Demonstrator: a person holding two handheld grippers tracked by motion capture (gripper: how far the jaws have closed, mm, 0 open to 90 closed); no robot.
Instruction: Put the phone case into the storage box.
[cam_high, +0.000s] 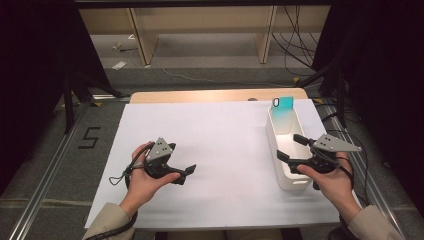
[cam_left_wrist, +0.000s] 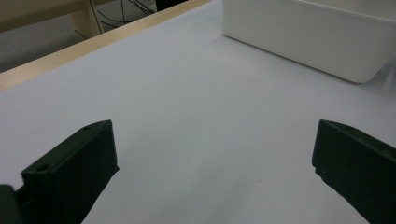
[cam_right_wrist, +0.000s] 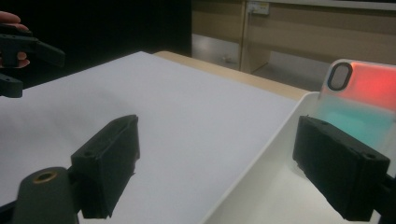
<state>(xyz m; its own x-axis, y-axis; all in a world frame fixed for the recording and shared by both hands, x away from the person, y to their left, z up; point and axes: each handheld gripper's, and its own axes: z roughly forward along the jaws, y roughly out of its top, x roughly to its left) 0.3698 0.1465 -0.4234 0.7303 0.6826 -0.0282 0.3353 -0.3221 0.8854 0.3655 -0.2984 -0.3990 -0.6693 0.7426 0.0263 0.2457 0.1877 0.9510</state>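
The phone case (cam_high: 284, 108) stands on end in the far end of the white bin (cam_high: 280, 162), leaning against the bin's far wall, its camera cutout at the upper corner. In the high view it looks teal and pale; in the right gripper view (cam_right_wrist: 369, 105) it shows a red band across the top and a teal patch lower down. It lies ahead of the right gripper (cam_high: 290, 147), past its jaw tips and apart from them, with nothing touching it.

The right gripper hovers over the near half of the bin, held in the person's right hand (cam_high: 332, 182). Its jaws stand wide apart with nothing between them. In the right gripper view (cam_right_wrist: 215, 168) one jaw hangs over the white sheet (cam_right_wrist: 163, 116) outside the bin's long rim, and the other sits over the inside of the bin (cam_right_wrist: 261, 186), in front of the lower part of the phone case.

The left gripper (cam_high: 187, 172) is well apart from the bin, off to the right gripper's left, low over the white sheet (cam_high: 215, 150) and held in the left hand (cam_high: 142, 177). Its jaws point toward the bin and are spread wide, empty. In the left gripper view (cam_left_wrist: 215, 154) bare sheet lies between the jaws, and the side wall of the bin (cam_left_wrist: 322, 42) stands ahead, beyond the jaw tips.

The sheet covers most of a wooden table (cam_high: 200, 95), whose far edge shows past the sheet.
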